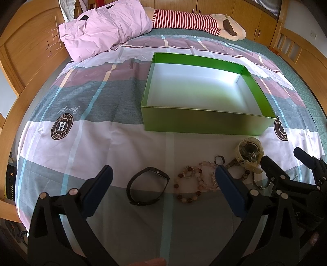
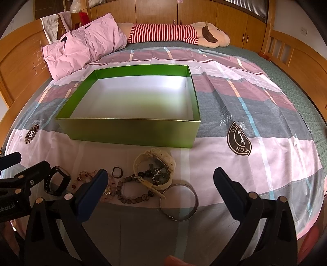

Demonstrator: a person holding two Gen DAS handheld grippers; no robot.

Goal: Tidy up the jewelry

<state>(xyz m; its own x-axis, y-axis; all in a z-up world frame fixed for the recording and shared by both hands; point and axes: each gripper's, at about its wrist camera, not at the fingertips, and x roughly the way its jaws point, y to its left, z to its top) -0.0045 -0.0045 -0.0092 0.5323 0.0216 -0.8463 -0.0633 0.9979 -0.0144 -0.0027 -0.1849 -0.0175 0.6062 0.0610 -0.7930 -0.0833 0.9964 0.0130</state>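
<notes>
Count on bed: 1 green box (image 2: 130,131); 2 watches, black (image 1: 147,185) and cream (image 2: 155,171); 1 bangle (image 2: 179,201); 1 small ring (image 2: 117,171); 1 pillow (image 2: 81,51). Bead bracelets overlap, number unclear.

This was a home bedroom. A wooden-framed bed (image 2: 18,67) filled the view under a plaid bedsheet (image 2: 255,98), with a pink pillow (image 2: 85,49) and striped plush toy (image 2: 184,33) at its far side. Wooden wardrobe doors (image 2: 231,16) stood behind the bed.
</notes>
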